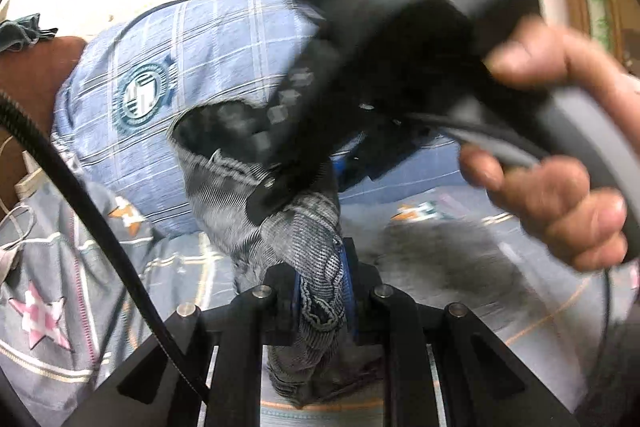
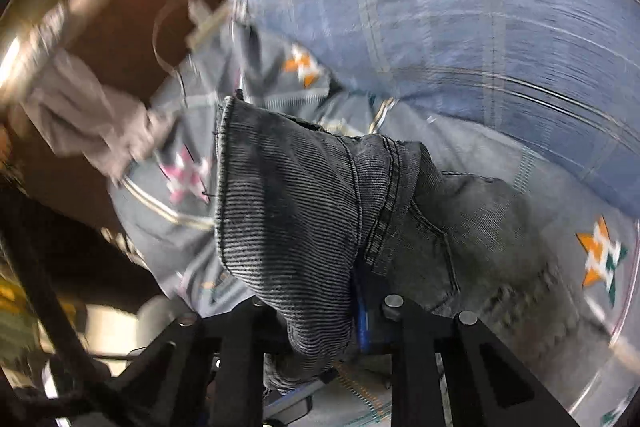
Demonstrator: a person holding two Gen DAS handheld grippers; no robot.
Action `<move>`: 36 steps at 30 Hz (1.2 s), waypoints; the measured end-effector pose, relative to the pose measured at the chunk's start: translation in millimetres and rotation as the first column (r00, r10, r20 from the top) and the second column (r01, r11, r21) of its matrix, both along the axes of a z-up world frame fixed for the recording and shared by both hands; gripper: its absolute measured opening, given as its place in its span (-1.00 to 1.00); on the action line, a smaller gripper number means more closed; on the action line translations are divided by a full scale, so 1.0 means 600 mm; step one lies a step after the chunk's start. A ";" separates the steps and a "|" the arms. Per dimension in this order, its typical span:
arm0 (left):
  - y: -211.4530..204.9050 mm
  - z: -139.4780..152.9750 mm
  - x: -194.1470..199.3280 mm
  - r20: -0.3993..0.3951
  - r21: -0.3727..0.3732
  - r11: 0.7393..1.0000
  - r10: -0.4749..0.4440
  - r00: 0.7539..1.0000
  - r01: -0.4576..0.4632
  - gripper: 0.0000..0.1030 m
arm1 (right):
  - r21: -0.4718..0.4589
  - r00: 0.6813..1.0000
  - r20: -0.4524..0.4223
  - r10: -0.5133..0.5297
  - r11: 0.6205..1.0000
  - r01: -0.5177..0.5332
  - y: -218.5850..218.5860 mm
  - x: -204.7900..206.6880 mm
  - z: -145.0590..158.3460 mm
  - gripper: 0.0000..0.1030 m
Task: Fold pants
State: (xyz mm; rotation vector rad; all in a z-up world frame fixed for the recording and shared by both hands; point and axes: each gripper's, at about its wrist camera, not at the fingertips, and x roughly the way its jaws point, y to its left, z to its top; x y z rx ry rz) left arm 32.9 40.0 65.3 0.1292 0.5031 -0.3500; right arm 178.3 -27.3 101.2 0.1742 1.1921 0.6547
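Grey ribbed denim pants [image 1: 280, 227] hang bunched above a star-patterned bed sheet [image 1: 48, 307]. My left gripper [image 1: 320, 291] is shut on a hemmed edge of the fabric, pinched between its blue pads. In the left wrist view my right gripper [image 1: 272, 195] comes in from the upper right, held by a person's hand [image 1: 560, 187], with its tips in the same bunch of cloth. In the right wrist view the pants [image 2: 288, 207] drape over and between the fingers of my right gripper [image 2: 316, 307], which is shut on a thick fold near a seam and pocket.
A blue plaid pillow [image 1: 192, 67] [image 2: 460, 27] lies just behind the pants. A black cable [image 1: 92, 211] crosses the left side. A beige cloth [image 2: 80, 115] lies at the sheet's [image 2: 600, 259] edge beside brown wood [image 2: 120, 39].
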 end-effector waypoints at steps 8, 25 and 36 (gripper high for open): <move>-0.110 0.034 0.037 -0.201 -0.127 0.959 -0.274 0.940 0.253 -0.64 | 0.288 0.962 -0.044 -0.270 0.918 0.272 -0.221 -0.054 -0.006 -0.57; -0.157 -0.064 0.059 -0.375 -0.351 0.869 -0.471 0.798 0.348 -0.10 | 0.280 0.860 -0.215 -0.462 0.815 0.508 -0.390 -0.122 -0.165 -0.36; -0.001 -0.022 0.060 -0.380 -0.367 0.926 -0.237 0.894 0.090 0.27 | 0.284 0.757 0.047 -0.652 0.735 0.615 -0.423 -0.193 -0.062 0.10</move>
